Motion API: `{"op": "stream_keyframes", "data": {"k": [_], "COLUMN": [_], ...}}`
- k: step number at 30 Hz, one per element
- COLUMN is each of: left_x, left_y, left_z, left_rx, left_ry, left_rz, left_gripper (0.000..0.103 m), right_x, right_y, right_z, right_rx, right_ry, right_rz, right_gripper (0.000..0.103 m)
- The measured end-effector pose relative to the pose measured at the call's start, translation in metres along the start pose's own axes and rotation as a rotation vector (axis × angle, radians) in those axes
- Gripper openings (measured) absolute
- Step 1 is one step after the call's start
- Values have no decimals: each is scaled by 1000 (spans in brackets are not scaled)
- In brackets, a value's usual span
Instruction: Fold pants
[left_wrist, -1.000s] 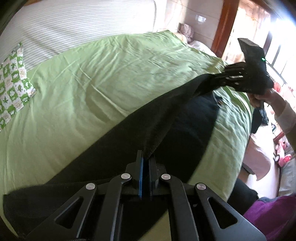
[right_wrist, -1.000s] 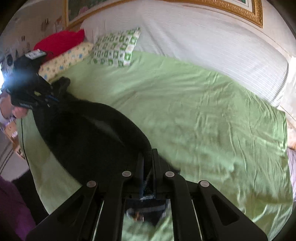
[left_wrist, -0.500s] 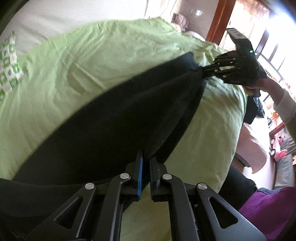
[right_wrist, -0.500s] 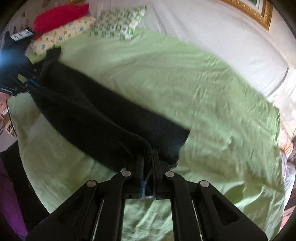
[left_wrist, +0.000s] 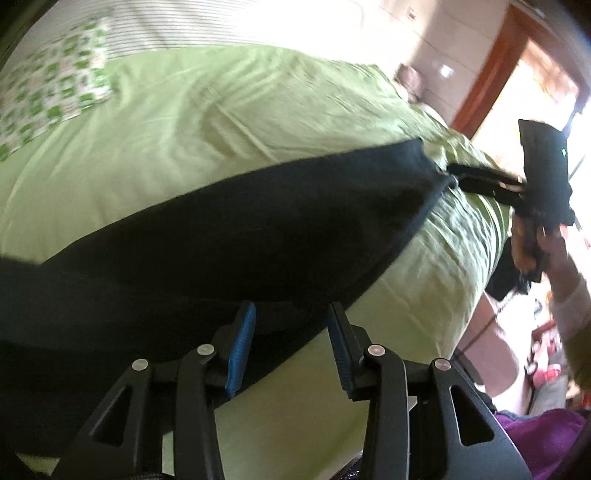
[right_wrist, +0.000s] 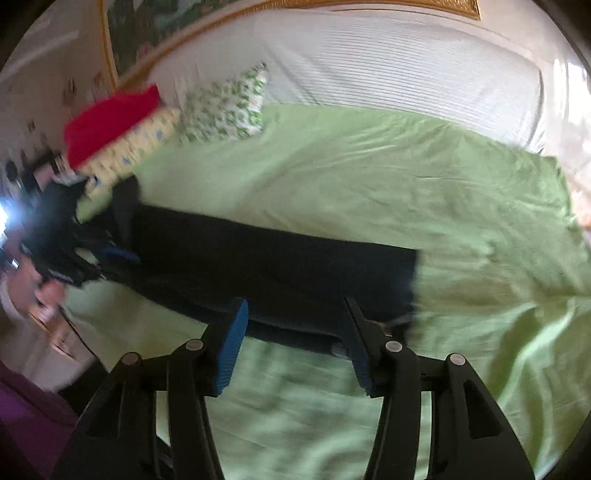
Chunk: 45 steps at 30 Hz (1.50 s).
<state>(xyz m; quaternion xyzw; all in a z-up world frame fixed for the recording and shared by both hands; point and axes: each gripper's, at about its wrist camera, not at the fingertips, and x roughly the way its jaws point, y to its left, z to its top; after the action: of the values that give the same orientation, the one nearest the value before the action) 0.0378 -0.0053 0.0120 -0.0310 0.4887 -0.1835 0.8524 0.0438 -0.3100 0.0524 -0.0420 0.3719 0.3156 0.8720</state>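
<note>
Black pants (left_wrist: 229, 236) lie flat and long on the green bed sheet (left_wrist: 207, 122); they also show in the right wrist view (right_wrist: 273, 266). My left gripper (left_wrist: 290, 314) is open and empty, its blue pads just off the near edge of the pants. My right gripper (right_wrist: 295, 310) is open and empty at the near edge by the other end. In the left wrist view the right gripper (left_wrist: 458, 181) shows far off at the pants' end. In the right wrist view the left gripper (right_wrist: 110, 258) shows at the far left end.
A green patterned pillow (right_wrist: 229, 107), a yellow pillow (right_wrist: 136, 144) and a red cushion (right_wrist: 107, 122) lie at the bed's head. A white striped headboard (right_wrist: 388, 62) stands behind. The bed edge (left_wrist: 476, 295) drops off to the floor on the right. Purple clothing (left_wrist: 532, 439) is close by.
The pants were lowered and laid flat on the sheet. Both grippers have opened and let go of the fabric they were pinching.
</note>
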Motion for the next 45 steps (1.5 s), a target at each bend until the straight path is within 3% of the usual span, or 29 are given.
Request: {"op": "stream_keyframes", "data": {"k": [7,16,37,45], "left_x": [-35,-73,-138,-144], "left_y": [49,107,205,257], "left_z": [-14,-29,-33,-16], "left_rx": [-103,-202,-333,-358], "left_ry": [-54,-108,-176,-150], "left_rz": [93,190,325,304], "left_gripper": [45,47,62,68], "right_x": [49,83,136,152], "right_y": [48,102,157,171], "right_z": [18,44,63,68], "right_rx": [63,8,-20,-52], "right_ry": [27,42,119,147], "right_rz": [196,298,378,387], "right_gripper": [54,54,54,54]}}
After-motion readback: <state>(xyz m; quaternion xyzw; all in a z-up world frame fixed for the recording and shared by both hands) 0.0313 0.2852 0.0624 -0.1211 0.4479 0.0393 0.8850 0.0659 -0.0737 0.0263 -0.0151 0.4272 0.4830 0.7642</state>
